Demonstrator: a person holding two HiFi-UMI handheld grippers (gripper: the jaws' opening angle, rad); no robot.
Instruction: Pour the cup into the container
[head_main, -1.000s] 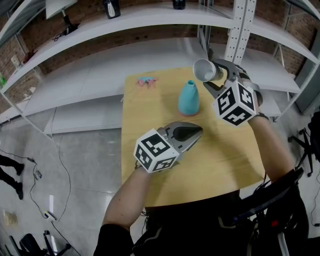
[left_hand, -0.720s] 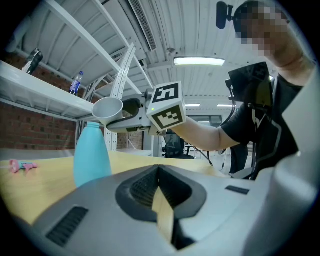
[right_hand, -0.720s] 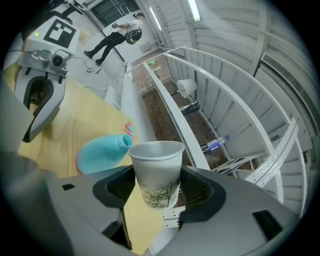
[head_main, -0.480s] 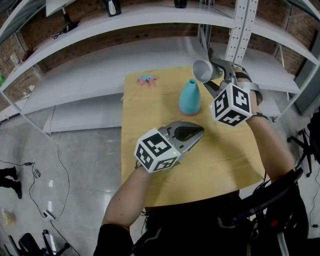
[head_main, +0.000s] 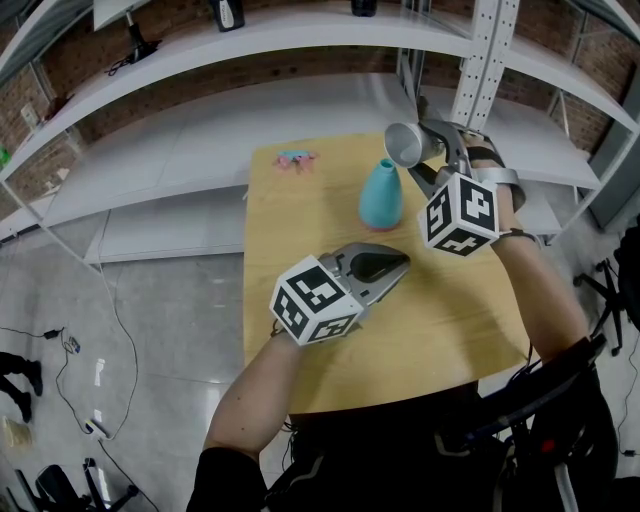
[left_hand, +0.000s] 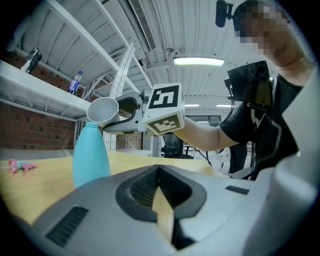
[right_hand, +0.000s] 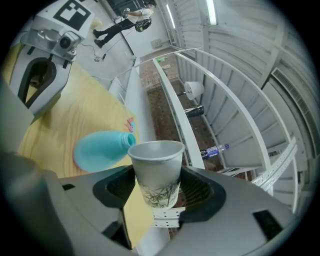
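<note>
Bright overhead strip light (left_hand: 198, 61), soft shadows, fisheye-curved edges

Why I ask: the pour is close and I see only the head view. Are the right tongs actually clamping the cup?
Observer: Yes. In the right gripper view the right tongs press both sides of the paper cup, low on its leaf print.
Operator: How high is it over its target?
Observer: In the left gripper view the cup, tipped sideways, shows just above the teal bottle's neck.
Operator: And the other side?
Observer: The left tongs are shut, with nothing between them.
</note>
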